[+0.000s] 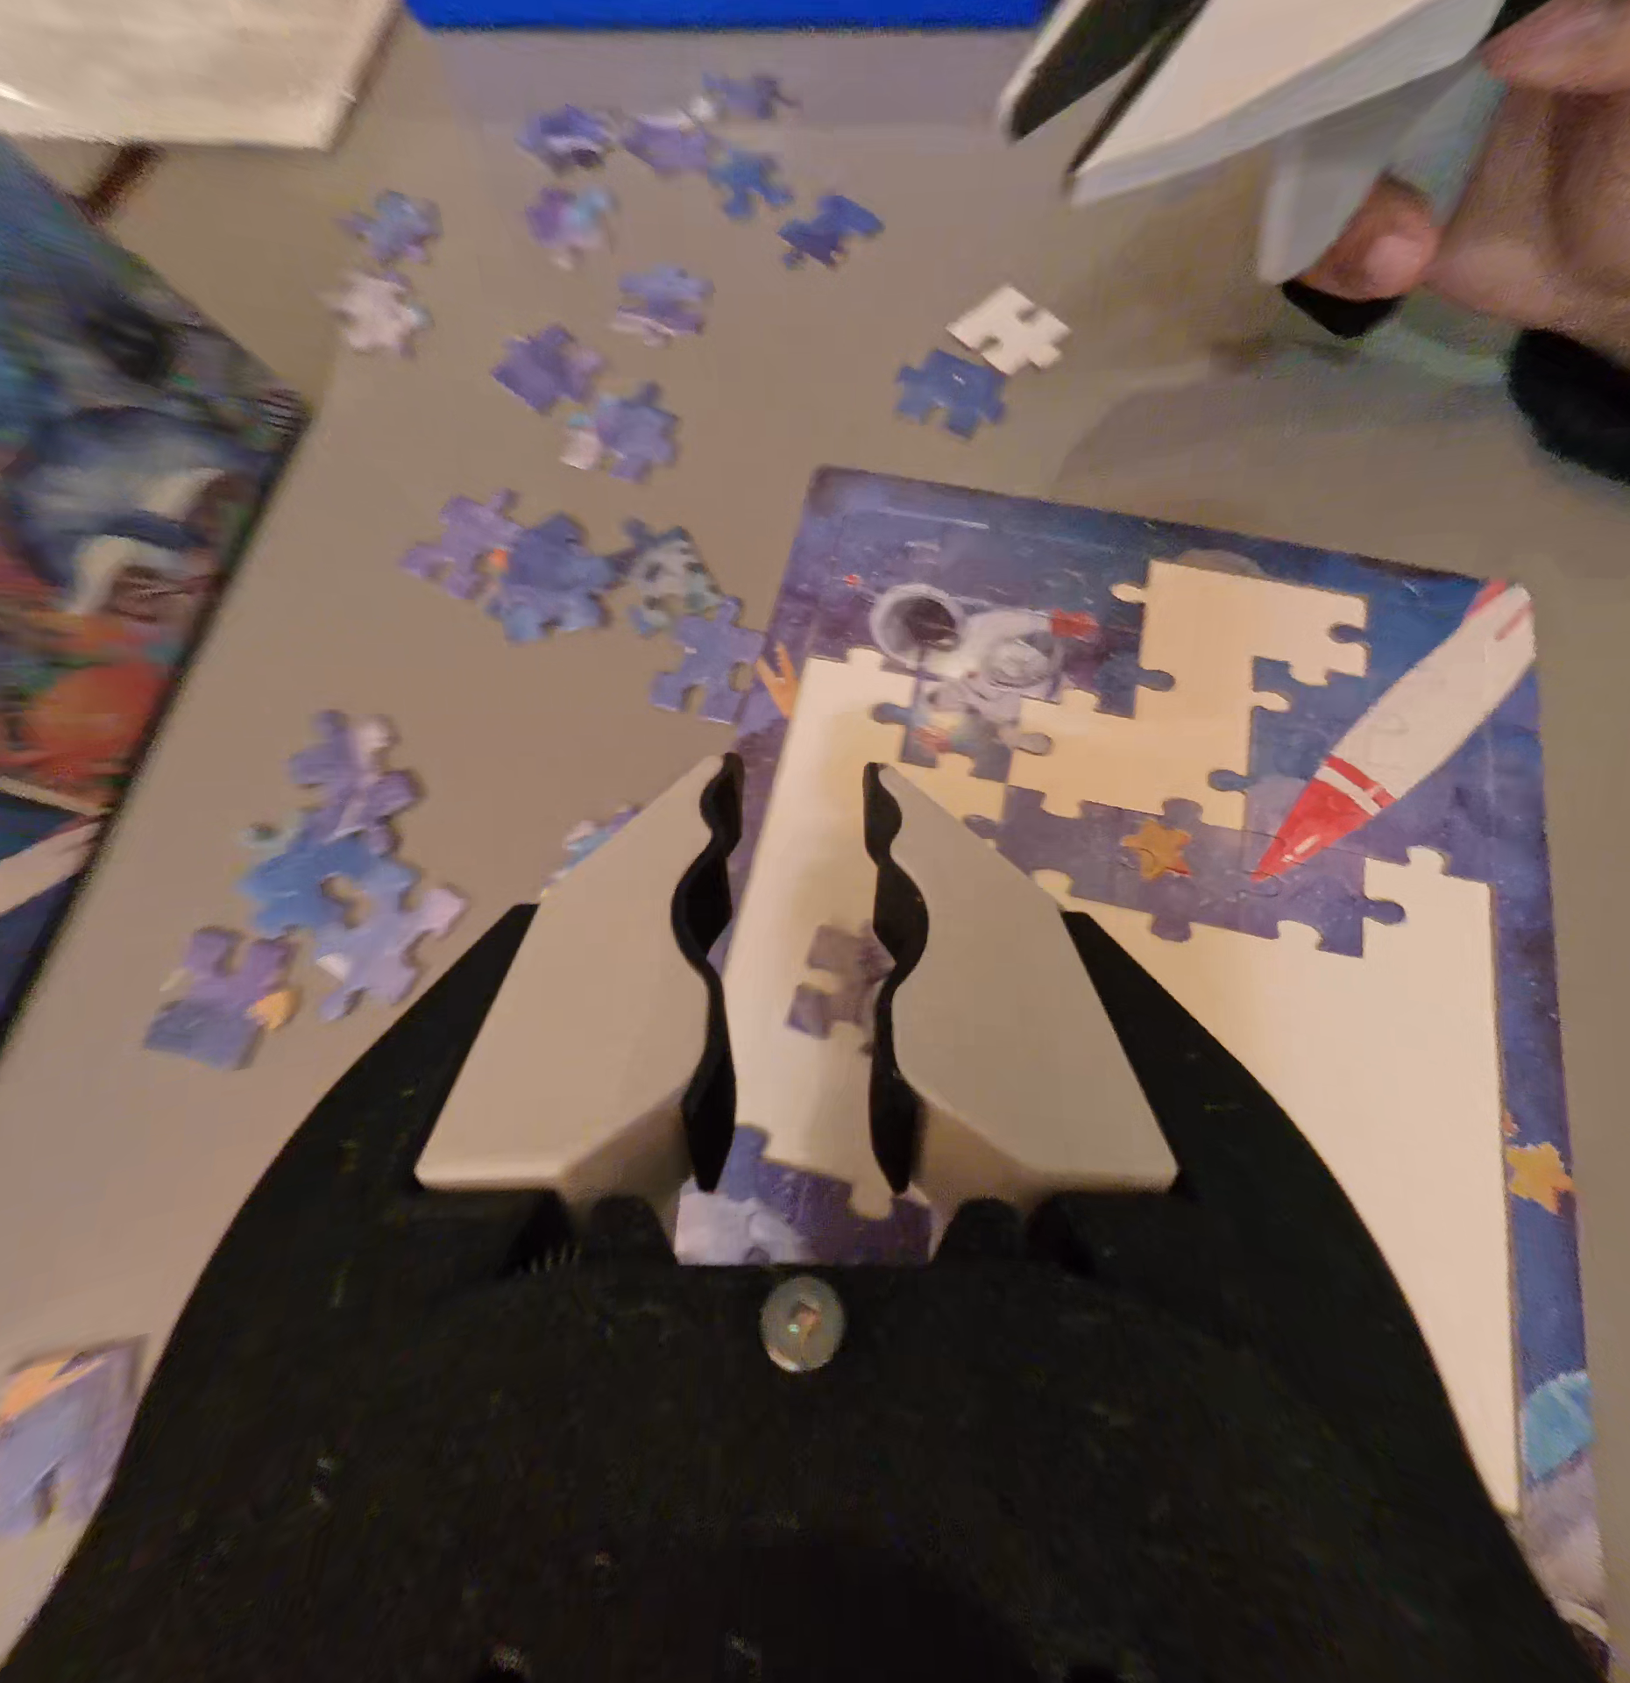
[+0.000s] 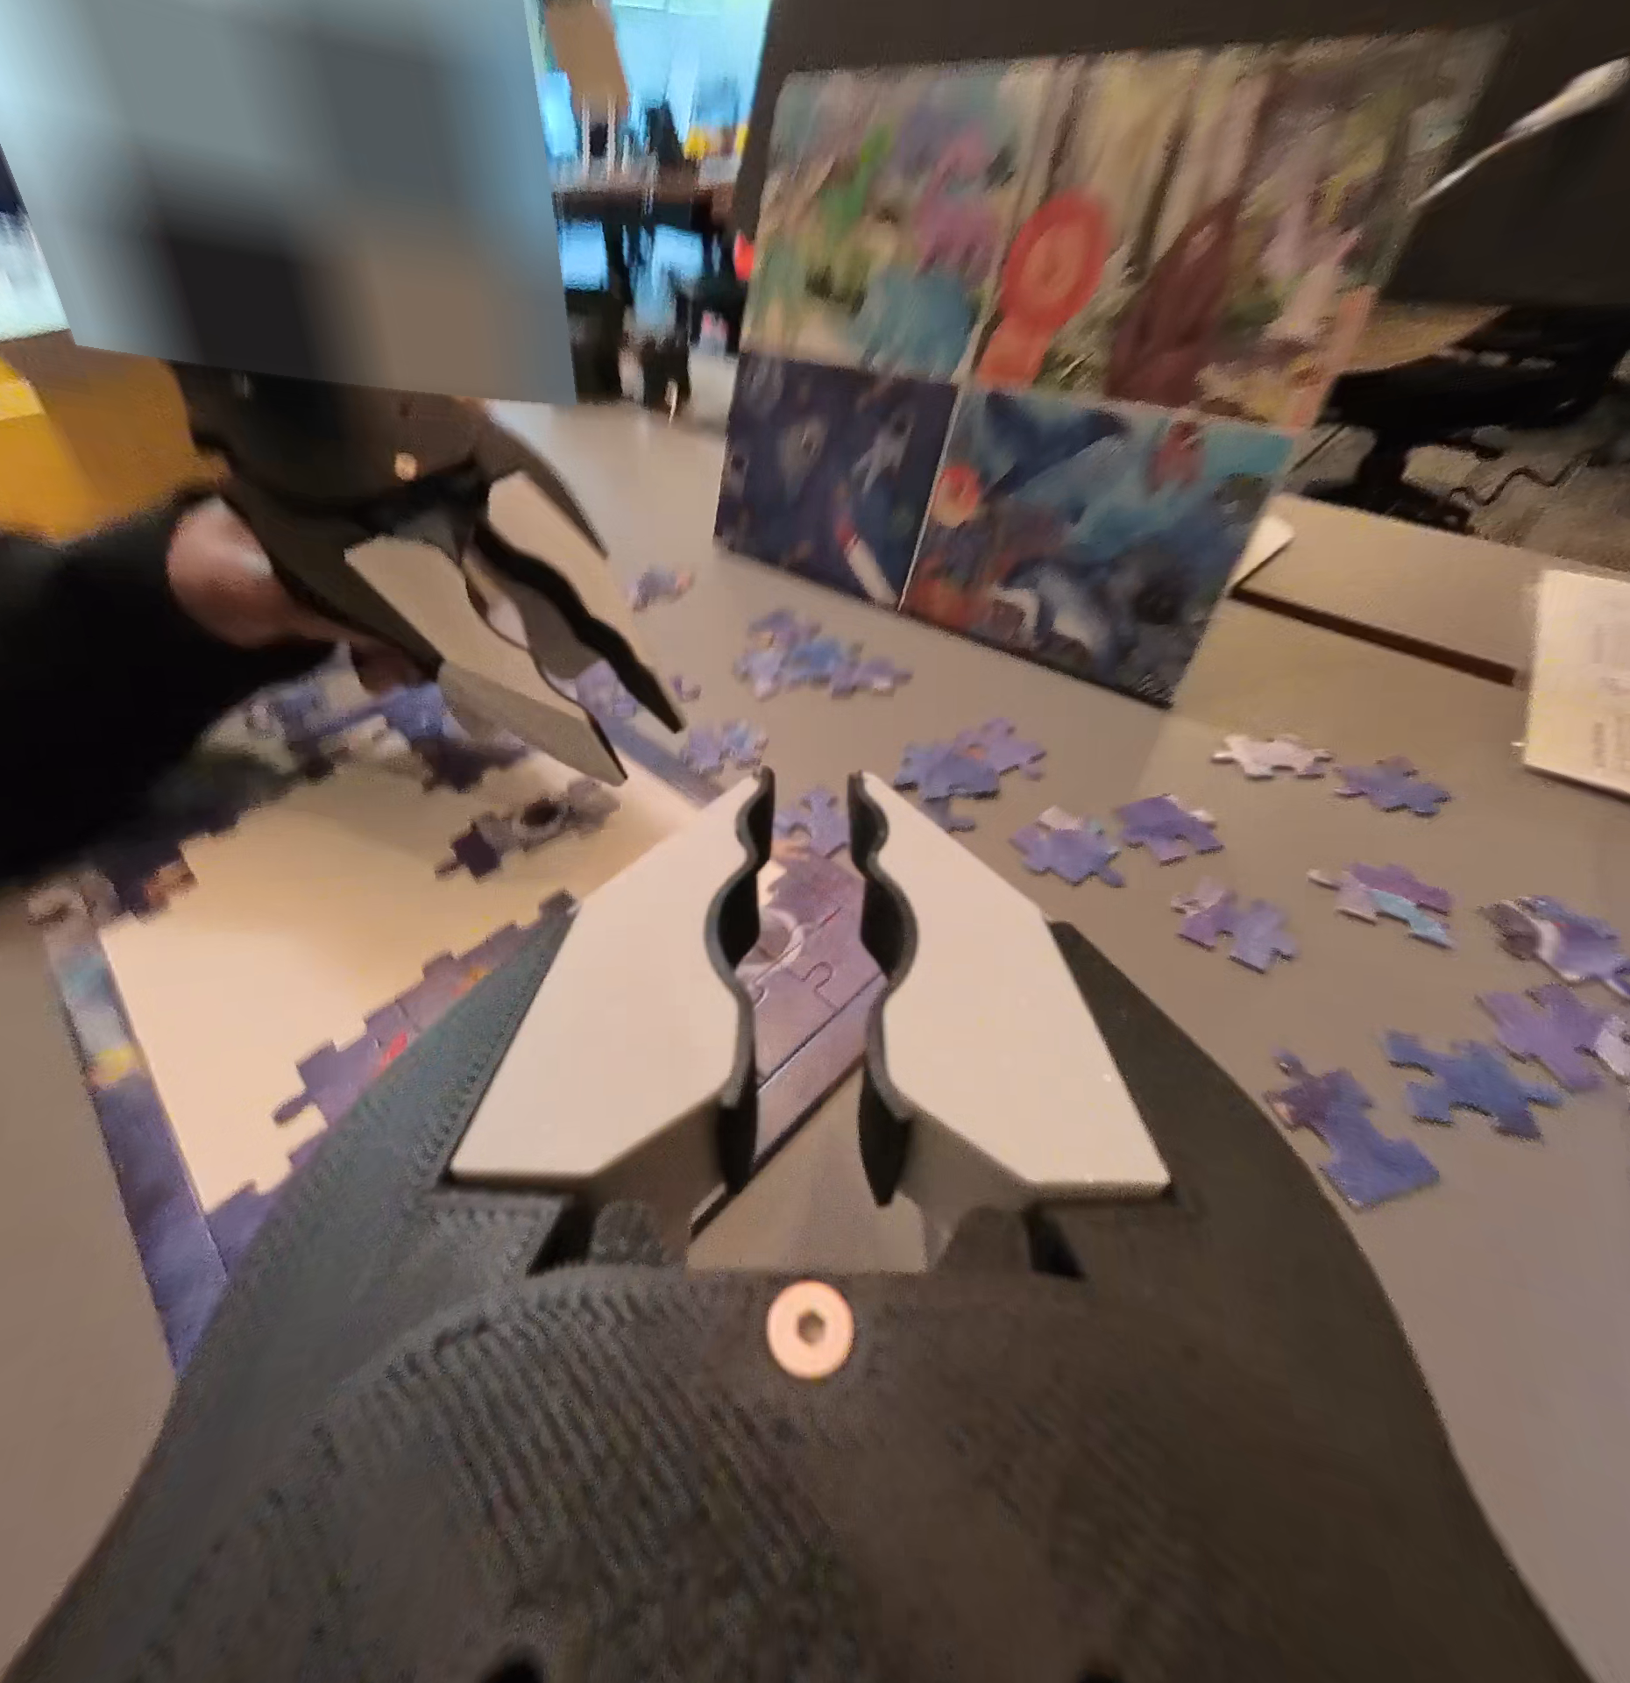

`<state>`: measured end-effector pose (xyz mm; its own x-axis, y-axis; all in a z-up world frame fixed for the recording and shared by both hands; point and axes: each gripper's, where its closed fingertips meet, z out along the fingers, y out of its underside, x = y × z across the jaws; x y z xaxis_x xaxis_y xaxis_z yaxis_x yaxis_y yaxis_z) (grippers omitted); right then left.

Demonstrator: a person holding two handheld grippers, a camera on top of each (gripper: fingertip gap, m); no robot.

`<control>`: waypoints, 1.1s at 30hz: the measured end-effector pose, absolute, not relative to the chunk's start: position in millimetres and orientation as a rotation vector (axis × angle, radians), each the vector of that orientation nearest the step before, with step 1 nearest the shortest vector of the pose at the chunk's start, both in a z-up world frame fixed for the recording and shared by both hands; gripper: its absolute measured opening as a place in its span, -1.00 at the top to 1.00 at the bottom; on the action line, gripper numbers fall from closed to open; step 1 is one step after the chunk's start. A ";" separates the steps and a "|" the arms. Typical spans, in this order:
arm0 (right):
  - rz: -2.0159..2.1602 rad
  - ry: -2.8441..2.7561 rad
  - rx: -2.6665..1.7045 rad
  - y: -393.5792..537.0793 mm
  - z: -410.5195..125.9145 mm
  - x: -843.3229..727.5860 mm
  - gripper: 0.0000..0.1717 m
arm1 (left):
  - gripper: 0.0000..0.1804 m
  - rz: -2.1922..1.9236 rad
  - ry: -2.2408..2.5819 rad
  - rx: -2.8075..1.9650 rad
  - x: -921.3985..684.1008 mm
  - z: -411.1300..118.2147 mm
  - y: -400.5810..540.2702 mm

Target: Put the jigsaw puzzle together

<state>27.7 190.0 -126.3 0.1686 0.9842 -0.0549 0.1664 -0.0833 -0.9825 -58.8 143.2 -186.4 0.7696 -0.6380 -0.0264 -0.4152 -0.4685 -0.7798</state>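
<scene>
Partly filled, the blue space-themed jigsaw tray point(image 1: 1512, 911) is shown with cream gaps, loose purple pieces point(image 2: 1239, 920) scattered beyond its edge, and both the left gripper point(image 1: 798, 774) and the right gripper point(image 2: 809, 783) narrowly parted and empty.

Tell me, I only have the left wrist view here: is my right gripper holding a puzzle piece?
Observer: No. The right wrist view shows the right gripper with its jaws apart and nothing between them.
Operator: What's underneath it?
Observer: A joined purple section of the puzzle. A loose piece lies on the table just past the fingertips.
Operator: And that colourful blur on my left, is it lying flat?
Observer: No, it is a puzzle box standing on its edge, picture side towards the grippers.
</scene>
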 end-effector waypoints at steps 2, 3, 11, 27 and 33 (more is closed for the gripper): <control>1.142 -1.063 -1.452 200.6 -113.8 41.2 0.75 | 0.73 -0.273 0.701 -2.080 -74.6 -169.1 148.0; 1.165 -1.031 -1.450 204.5 -110.8 46.6 0.73 | 0.73 -0.226 0.656 -2.052 -83.5 -160.4 149.8; 0.899 -1.049 -1.497 219.0 -129.0 65.2 0.75 | 0.82 -0.090 0.374 -1.893 -124.8 -130.6 132.1; 0.536 -0.894 -1.585 259.5 -146.6 101.5 0.85 | 1.00 -0.354 0.075 -1.720 -148.7 -112.0 85.0; 0.426 -0.809 -1.596 269.3 -144.9 114.3 0.85 | 1.00 -0.358 0.096 -1.726 -143.0 -108.8 84.6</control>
<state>114.3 269.3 -144.9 0.6873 0.7063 0.1696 0.2596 -0.0207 -0.9655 -143.0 84.6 -108.8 0.9474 -0.2623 0.1833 0.1357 -0.1894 -0.9725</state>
